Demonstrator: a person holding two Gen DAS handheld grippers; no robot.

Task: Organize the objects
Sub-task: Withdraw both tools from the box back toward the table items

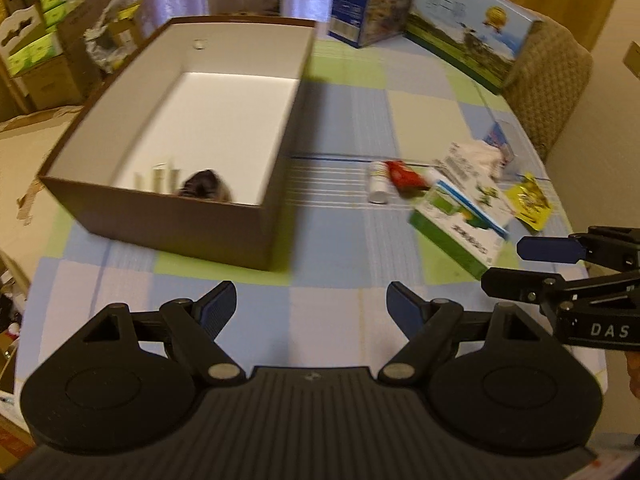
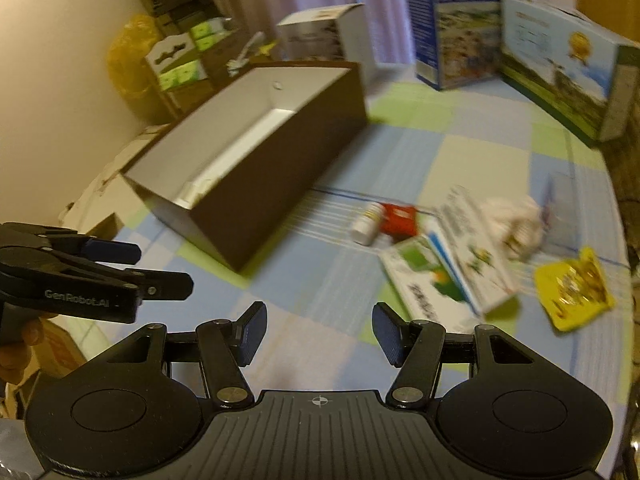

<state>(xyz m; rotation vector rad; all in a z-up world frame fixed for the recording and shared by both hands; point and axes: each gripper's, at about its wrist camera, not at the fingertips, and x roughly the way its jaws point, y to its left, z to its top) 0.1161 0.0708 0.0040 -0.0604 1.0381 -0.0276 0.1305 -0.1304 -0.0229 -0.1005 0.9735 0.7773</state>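
Each hand-held gripper, left [image 1: 310, 304] and right [image 2: 319, 334], is matte black with blue ribbed pads and silver pivot screws. White lettering, seemingly "GenRobot.AI", marks the left one's side.

Motion blur smears the print on the green box [image 1: 460, 220], and the brown box's [image 1: 168, 216] near wall half-hides a dark item [image 1: 204, 190].

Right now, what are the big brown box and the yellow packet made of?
The brown box looks like cardboard: flat stiff walls, sharp folded corners, matte brown outside, plain white inside. The yellow packet is probably thin plastic or foil: it lies flat and crinkled with shiny glints, though blur leaves that uncertain.
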